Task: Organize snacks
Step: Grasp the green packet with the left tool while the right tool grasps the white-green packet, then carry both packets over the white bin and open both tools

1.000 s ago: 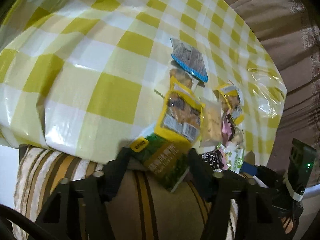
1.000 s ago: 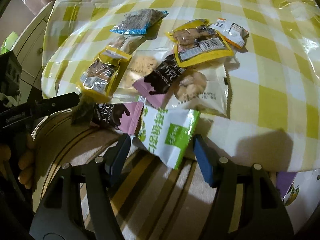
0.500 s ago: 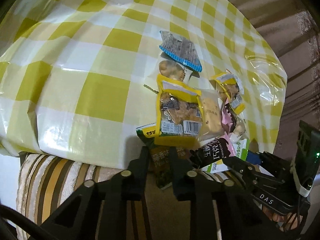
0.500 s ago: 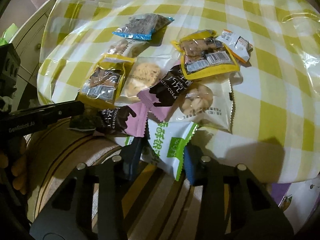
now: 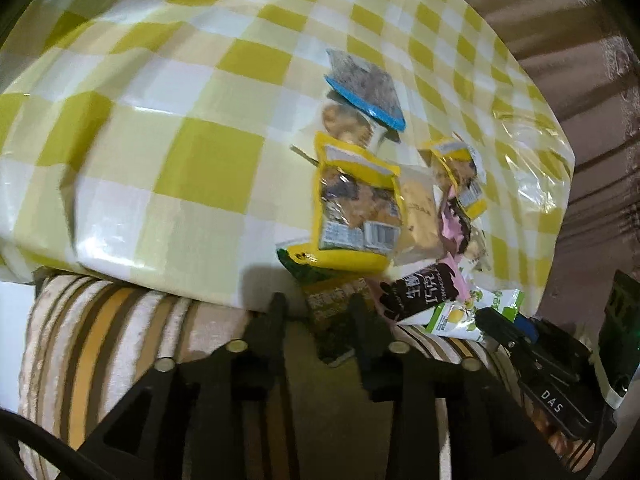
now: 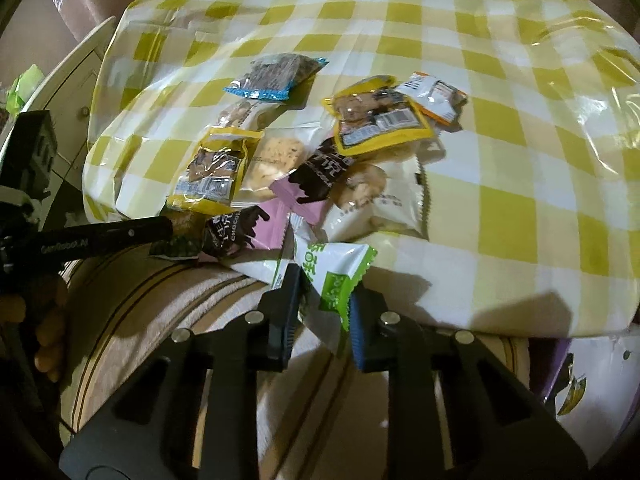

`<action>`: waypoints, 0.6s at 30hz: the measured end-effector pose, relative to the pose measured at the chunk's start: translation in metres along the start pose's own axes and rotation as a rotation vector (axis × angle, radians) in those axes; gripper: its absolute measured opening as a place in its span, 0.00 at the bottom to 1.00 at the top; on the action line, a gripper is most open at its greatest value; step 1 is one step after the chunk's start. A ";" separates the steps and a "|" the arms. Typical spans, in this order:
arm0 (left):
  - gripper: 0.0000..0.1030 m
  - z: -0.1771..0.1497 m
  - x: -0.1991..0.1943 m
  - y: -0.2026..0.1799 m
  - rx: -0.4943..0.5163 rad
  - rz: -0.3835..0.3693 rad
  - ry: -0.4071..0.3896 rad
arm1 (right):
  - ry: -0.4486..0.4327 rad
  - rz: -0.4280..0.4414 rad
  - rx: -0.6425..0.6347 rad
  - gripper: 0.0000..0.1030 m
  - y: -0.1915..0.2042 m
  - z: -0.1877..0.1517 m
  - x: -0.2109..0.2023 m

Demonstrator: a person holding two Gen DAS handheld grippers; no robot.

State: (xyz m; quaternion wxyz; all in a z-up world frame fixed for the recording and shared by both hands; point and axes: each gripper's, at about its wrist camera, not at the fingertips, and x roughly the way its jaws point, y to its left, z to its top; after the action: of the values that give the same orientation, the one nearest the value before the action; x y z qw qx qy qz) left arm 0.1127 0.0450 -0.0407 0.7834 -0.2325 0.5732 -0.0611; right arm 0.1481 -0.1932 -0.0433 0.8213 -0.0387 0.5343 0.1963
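A heap of wrapped snacks is spread near the worktop's near edge. A dark green packet (image 5: 332, 316) overhangs that edge, beside a pink-and-brown chocolate bar (image 5: 424, 292). A white-and-green packet (image 6: 332, 272) also overhangs it. Two yellow pouches (image 6: 216, 172) lie flat, and a blue-edged packet (image 6: 276, 76) lies farthest in.

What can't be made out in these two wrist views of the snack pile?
- Dark green packet, left wrist view: its upper end lies under the yellow packet, and motion blur smears its print.
- Cookie packet, right wrist view: its edges are covered by neighbouring packets.
- Green-and-white packet, right wrist view: the right tool covers its lower part as the tool closes on it.
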 end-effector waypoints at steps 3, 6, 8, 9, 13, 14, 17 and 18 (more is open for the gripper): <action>0.44 0.000 0.004 -0.005 0.012 -0.009 0.017 | -0.016 -0.004 0.018 0.24 -0.005 -0.005 -0.009; 0.23 -0.001 0.003 -0.009 0.024 -0.006 0.001 | -0.029 -0.005 0.038 0.24 -0.010 -0.010 -0.017; 0.16 -0.003 -0.001 -0.009 0.018 0.004 -0.019 | -0.038 -0.005 0.048 0.24 -0.013 -0.011 -0.021; 0.15 -0.003 -0.002 -0.008 0.013 0.008 -0.027 | -0.043 -0.003 0.053 0.24 -0.014 -0.012 -0.024; 0.11 -0.010 -0.013 -0.006 -0.013 0.027 -0.063 | -0.058 0.006 0.067 0.23 -0.018 -0.016 -0.032; 0.11 -0.011 -0.016 -0.005 -0.021 0.030 -0.071 | -0.063 0.008 0.070 0.22 -0.019 -0.016 -0.034; 0.10 -0.017 -0.024 -0.004 -0.031 0.035 -0.094 | -0.075 0.014 0.080 0.21 -0.022 -0.018 -0.040; 0.10 -0.019 -0.027 -0.005 -0.033 0.039 -0.105 | -0.080 0.015 0.084 0.21 -0.023 -0.018 -0.042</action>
State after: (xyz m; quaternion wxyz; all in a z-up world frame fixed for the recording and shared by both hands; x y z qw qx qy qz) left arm 0.0868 0.0448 -0.0197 0.8096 -0.2370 0.5364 -0.0243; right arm 0.1258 -0.2314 -0.0168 0.8414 0.0075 0.5089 0.1814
